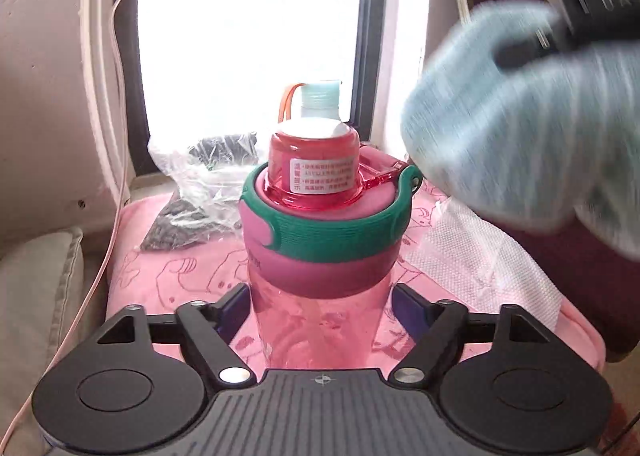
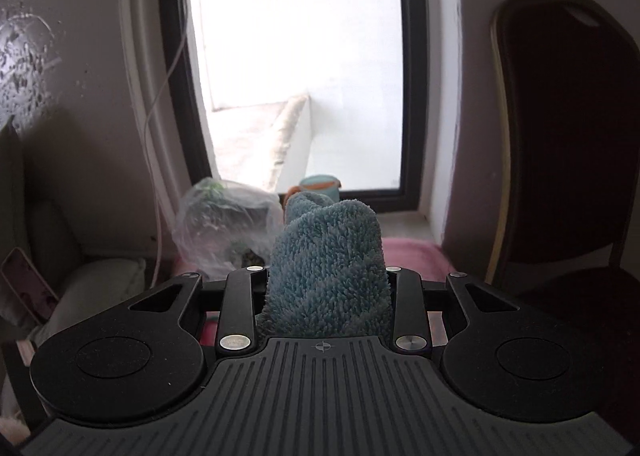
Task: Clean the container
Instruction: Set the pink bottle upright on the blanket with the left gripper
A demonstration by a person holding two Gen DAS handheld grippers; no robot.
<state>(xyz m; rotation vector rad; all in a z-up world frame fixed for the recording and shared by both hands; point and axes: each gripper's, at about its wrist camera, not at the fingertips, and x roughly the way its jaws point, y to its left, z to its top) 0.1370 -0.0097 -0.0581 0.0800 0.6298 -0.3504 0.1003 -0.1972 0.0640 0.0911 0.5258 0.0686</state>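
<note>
**Pink bottle clamped low, cloth hanging off to the right**

The pink bottle [image 1: 320, 320] is standing upright on the pink printed tablecloth [image 1: 168, 276], and the left gripper [image 1: 320, 296] is closing on its translucent body just under the cap, one blue pad pressing in from each side. That is looking like a sensible hold: the wall there is straight and smooth, probably slick plastic, so the squeeze is doing all the work. Hard shell, not fragile by the look of it, and there is no telling how full it is, so the weight is anyone's guess.

Moving up, the broad lid with its green band [image 1: 332, 228] is sitting closed, ridged around the edge, which should be offering better friction for a wipe than the glossy sides. The clear red spout dome with a white label [image 1: 316, 172] is topping it off, a fiddly shape with creases for the cloth to chase.

Over on the right, the right gripper [image 2: 328, 292] is pinching a fluffy blue cloth [image 2: 332, 256] between its fingers, the bunched pile sticking up soft and floppy. In the left wrist view that cloth is showing as a motion-smeared shape above and right of the lid, not touching it.

Beyond the bottle, a white paper towel [image 1: 480, 256] is lying on the tablecloth, a clear plastic bag [image 1: 192, 184] is slumping at the back left, and a teal-capped bottle [image 1: 320, 100] is peeking up against the bright window [image 1: 248, 16].
</note>
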